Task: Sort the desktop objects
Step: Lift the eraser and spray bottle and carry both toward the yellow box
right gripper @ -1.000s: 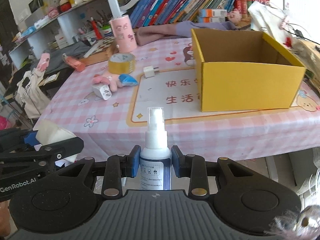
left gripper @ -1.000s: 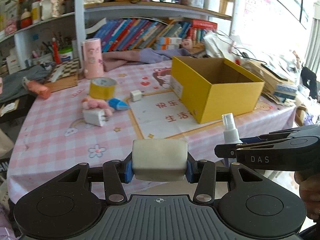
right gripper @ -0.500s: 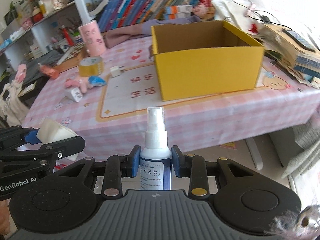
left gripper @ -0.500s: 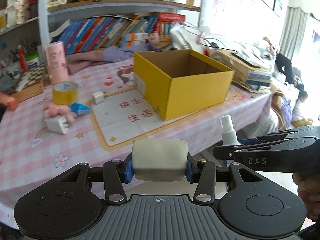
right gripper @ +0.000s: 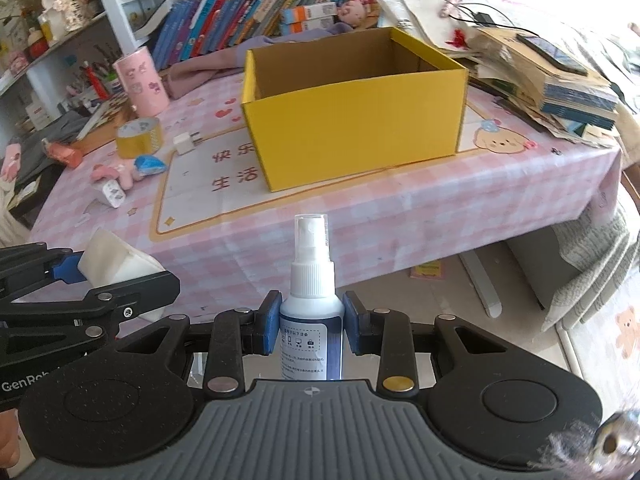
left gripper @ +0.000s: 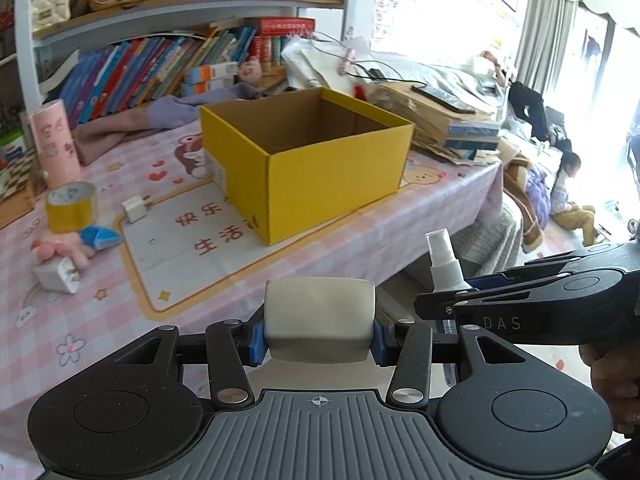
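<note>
My left gripper [left gripper: 318, 338] clamps white block [left gripper: 319, 312], right gripper [right gripper: 311, 330] clamps upright spray bottle [right gripper: 311, 300]; yellow box [right gripper: 356, 120] lies ahead past table's near edge [right gripper: 360, 240], right nearer.

Strong daylight is pouring in from the window [left gripper: 600, 40] on the right of the left wrist view, blowing that area out to near white and washing over the wall beside it. The table [right gripper: 440, 216] is sitting evenly lit, with only soft shadows falling inside the yellow box [right gripper: 352, 112]. Fisheye distortion is bending the shelves [left gripper: 180, 4] and darkening the corners of both views. Slight motion blur is softening the box edges and the tablecloth print, while the near fingers [right gripper: 270, 322] are staying sharp.
</note>
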`<state>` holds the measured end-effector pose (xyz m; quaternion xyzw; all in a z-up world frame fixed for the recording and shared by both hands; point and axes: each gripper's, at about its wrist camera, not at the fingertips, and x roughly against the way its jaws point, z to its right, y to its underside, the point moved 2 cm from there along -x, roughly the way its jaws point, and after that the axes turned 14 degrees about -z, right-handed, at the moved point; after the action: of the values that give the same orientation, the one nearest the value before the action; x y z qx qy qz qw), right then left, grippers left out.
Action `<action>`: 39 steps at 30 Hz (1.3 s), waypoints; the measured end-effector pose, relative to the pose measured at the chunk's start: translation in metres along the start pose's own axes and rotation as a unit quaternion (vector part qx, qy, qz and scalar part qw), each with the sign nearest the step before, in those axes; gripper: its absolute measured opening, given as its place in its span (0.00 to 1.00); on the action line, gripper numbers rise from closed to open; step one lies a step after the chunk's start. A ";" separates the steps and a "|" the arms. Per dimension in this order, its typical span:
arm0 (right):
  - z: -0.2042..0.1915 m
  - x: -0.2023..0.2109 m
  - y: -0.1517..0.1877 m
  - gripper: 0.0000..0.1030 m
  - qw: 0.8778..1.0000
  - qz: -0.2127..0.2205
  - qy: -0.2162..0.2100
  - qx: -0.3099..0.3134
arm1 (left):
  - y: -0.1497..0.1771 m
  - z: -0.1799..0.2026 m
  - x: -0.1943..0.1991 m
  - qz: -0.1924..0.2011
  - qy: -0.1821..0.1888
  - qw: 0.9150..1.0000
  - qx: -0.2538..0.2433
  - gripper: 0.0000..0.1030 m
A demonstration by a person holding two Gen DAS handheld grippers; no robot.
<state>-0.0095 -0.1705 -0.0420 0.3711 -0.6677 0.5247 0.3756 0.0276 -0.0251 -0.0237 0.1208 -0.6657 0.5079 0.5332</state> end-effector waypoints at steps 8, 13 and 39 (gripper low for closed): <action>0.022 0.002 -0.003 0.29 1.000 -0.002 0.007 -0.016 | -0.013 0.015 -0.011 -0.003 0.007 1.000 -0.011 0.45; 0.034 0.000 -0.010 0.29 1.000 -0.004 0.003 -0.020 | -0.020 0.022 -0.015 -0.003 0.003 1.000 -0.013 0.45; 0.089 -0.007 -0.048 0.29 0.999 0.006 -0.019 -0.034 | -0.069 0.052 -0.041 0.004 -0.001 0.999 -0.033 0.45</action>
<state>0.0264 -0.2657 -0.0430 0.3638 -0.6942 0.4972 0.3722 0.0622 -0.1138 -0.0159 0.1007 -0.6834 0.4875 0.5340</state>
